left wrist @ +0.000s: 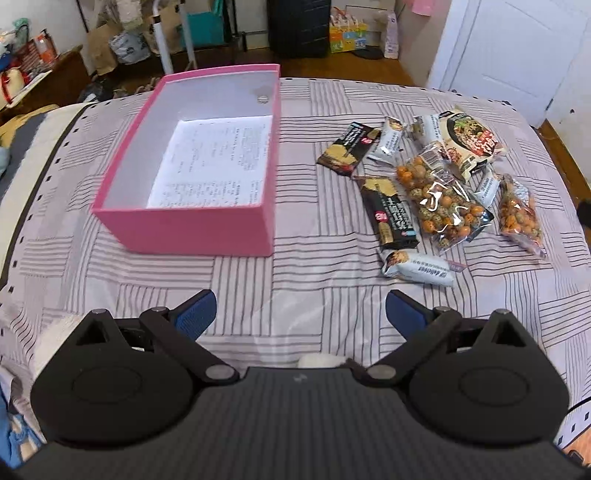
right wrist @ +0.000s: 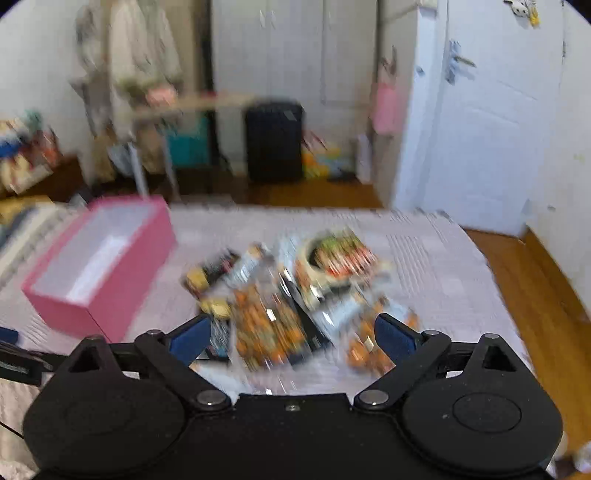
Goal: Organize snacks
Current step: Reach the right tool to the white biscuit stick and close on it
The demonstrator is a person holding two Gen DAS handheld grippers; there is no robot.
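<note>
An open pink box with a printed sheet on its floor sits on the bed, left of centre; it also shows blurred in the right wrist view. Right of it lies a pile of snacks: two black bars, white packets, two clear bags of orange nuts and a noodle pack. My left gripper is open and empty above the bedspread, in front of box and snacks. My right gripper is open and empty just before the blurred snack pile.
The striped bedspread covers the bed. Beyond its far edge are a black suitcase, bags and a clothes rack. A white door and wooden floor lie to the right.
</note>
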